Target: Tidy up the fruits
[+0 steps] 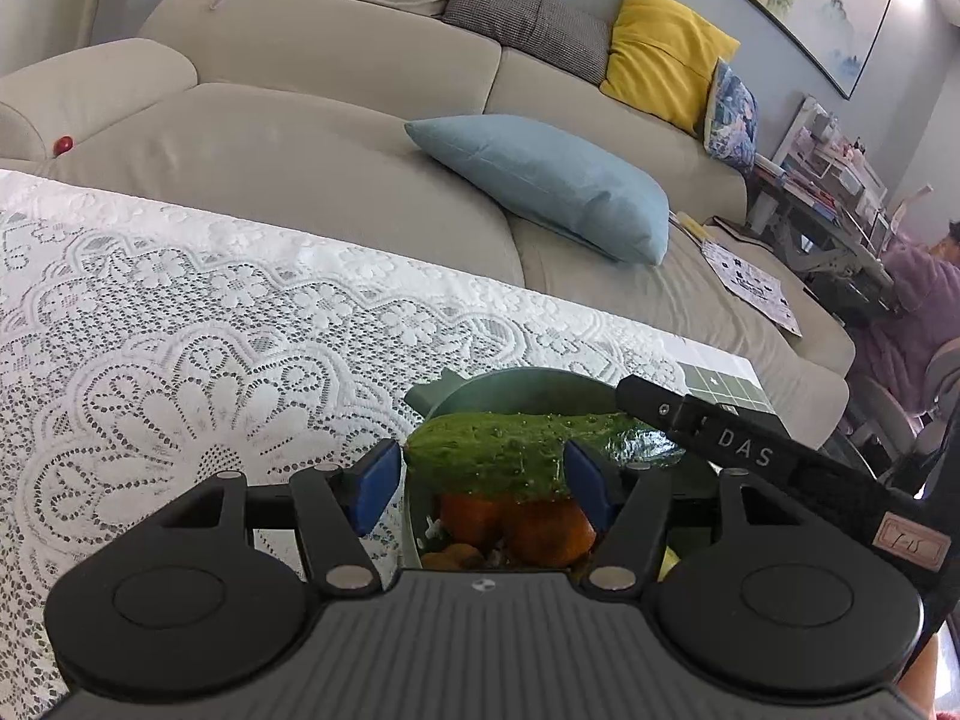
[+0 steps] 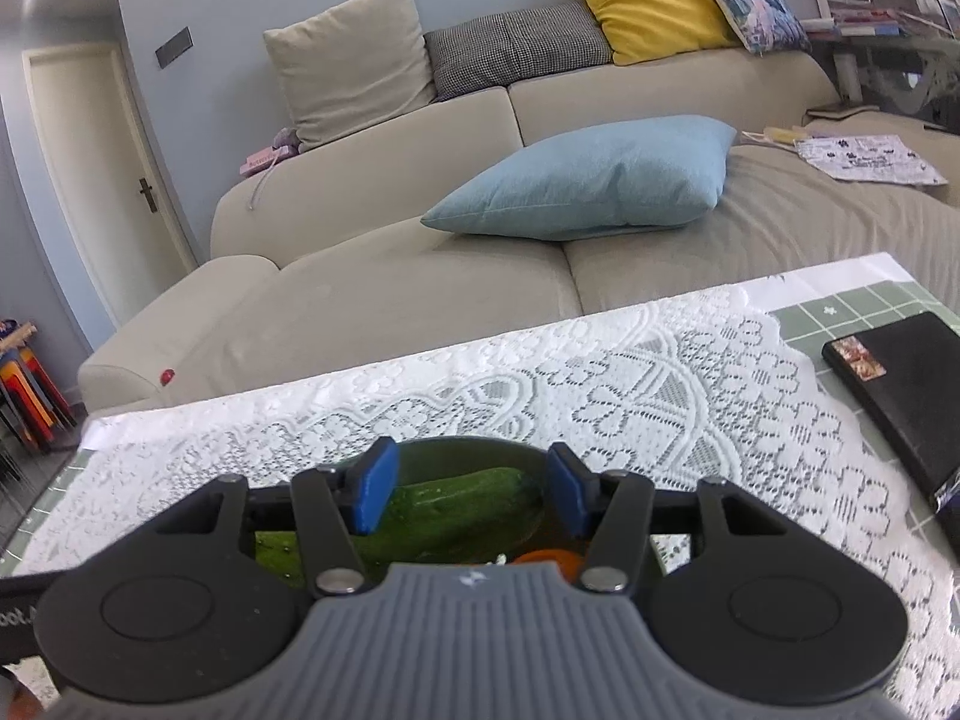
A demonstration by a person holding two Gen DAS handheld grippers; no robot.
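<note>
Between left gripper (image 1: 480, 483) pads: cucumber (image 1: 510, 450), lying crosswise over bowl (image 1: 510, 381).

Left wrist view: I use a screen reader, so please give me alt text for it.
A gripper with blue pads straddles a green cucumber lying across a bowl of orange fruit on a lace-covered table. The other gripper's dark finger reaches in from the right; a beige sofa is behind.

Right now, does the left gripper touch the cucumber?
Cannot tell. In the left wrist view, the cucumber lies across the bowl behind the left gripper; its right pad overlaps it, contact unclear.
</note>
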